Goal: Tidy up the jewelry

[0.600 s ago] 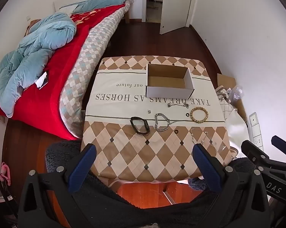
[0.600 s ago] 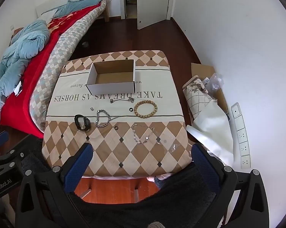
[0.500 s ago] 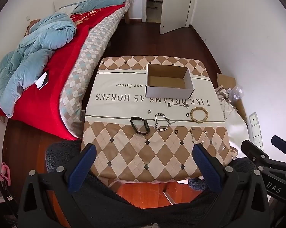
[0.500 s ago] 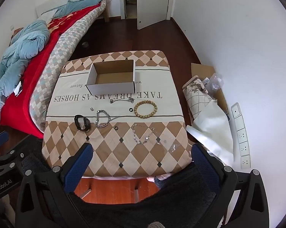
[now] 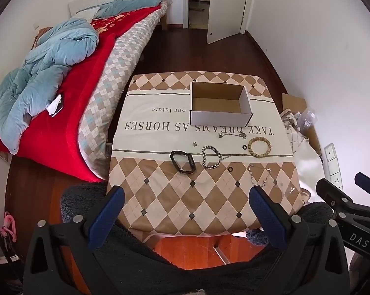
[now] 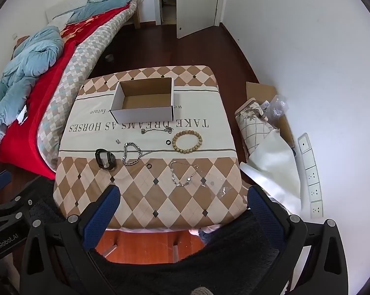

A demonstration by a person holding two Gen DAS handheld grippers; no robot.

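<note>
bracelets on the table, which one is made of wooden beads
The round bead bracelet near the table's right side, in front of the open box. It is tan wood; the black band and the chains are not.

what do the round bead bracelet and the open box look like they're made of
Bead bracelet: likely wood, matte tan, with round, dull, non-glinting beads. Box: cardboard, with a raw brown inside, white outer walls and thin folded edges; whether the white is paint or paper cannot be told.

Both grippers just hanging side by side rn: left gripper (image 5: 185, 196) jaws spread wide, right gripper (image 6: 183, 196) same, nothing held.
</note>
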